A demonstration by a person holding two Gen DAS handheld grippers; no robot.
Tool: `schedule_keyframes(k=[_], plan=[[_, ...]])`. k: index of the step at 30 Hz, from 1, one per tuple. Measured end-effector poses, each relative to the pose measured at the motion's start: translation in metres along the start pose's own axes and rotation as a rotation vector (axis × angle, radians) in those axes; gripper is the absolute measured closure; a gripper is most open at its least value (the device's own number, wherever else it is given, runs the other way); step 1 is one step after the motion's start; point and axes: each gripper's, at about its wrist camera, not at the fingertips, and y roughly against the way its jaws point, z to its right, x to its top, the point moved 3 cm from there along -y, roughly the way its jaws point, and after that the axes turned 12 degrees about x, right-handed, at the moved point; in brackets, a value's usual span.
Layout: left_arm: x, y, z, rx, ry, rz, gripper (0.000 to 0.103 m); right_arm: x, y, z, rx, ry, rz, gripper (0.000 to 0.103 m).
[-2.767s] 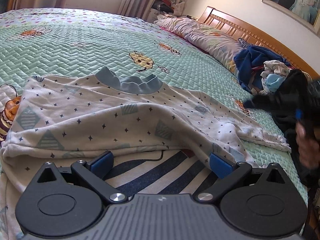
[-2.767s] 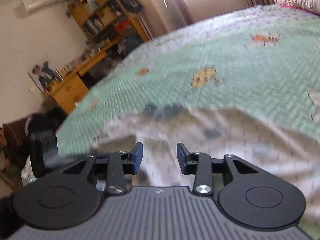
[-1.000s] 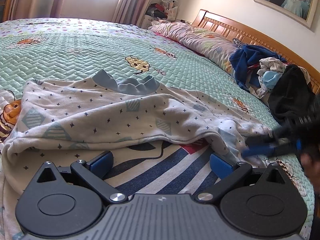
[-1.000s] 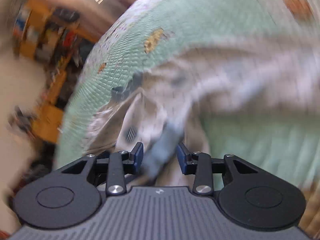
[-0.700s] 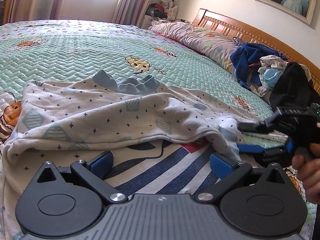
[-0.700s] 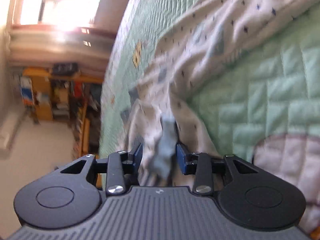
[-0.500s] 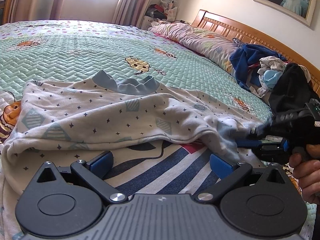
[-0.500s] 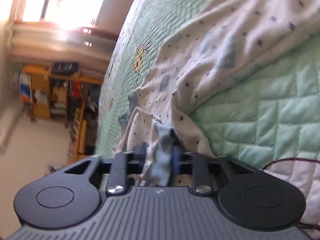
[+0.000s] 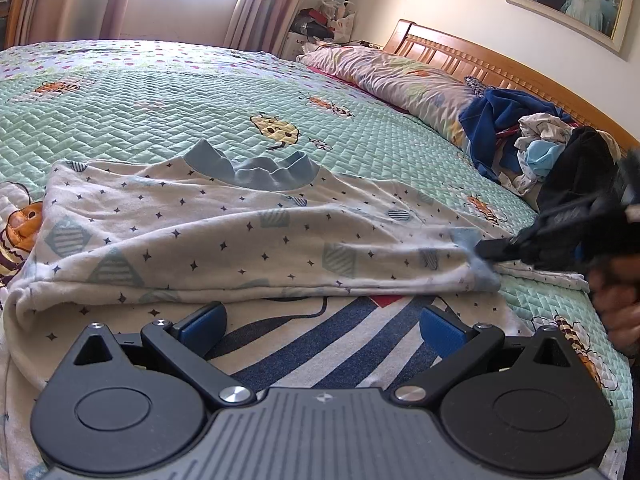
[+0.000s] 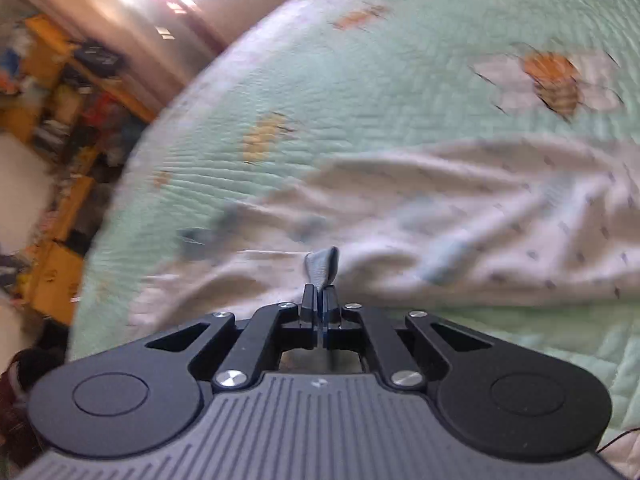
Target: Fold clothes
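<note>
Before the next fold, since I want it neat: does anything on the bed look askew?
Yes. The white star-print top lies rumpled, its body folded over itself, baring the striped print beneath. The right tongs are shut on its blue sleeve cuff. An unfolded clothes heap sits by the headboard.

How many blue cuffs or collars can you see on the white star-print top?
2: the blue collar at the top's far edge, and a blue sleeve cuff pinched in the right gripper. The other cuff may be hidden.

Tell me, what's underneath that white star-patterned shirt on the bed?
Under the star-patterned shirt lies a striped cloth with blue and white bands, peeking out at the near edge. How far it runs beneath is covered.
</note>
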Motion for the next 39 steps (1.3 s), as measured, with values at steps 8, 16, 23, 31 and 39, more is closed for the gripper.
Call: schedule_keyframes(k=[8, 16, 23, 31, 39], plan=[[0.002, 0.006, -0.004, -0.014, 0.032, 0.006, 0.001, -0.031, 0.03, -0.03, 0.151, 0.044, 0.192, 0.075], [0.004, 0.041, -0.042, 0.067, 0.132, 0.019, 0.001, -0.094, -0.07, -0.023, 0.496, -0.495, 0.015, 0.076], [-0.008, 0.063, -0.076, 0.097, 0.248, 0.037, 0.001, -0.102, -0.126, -0.057, 0.525, -0.568, 0.019, 0.078], [-0.024, 0.079, -0.094, 0.074, 0.31, 0.074, 0.001, -0.106, -0.157, -0.104, 0.452, -0.563, -0.037, 0.077], [-0.028, 0.096, -0.11, 0.008, 0.39, 0.123, 0.001, -0.108, -0.161, -0.121, 0.394, -0.569, 0.048, 0.071]])
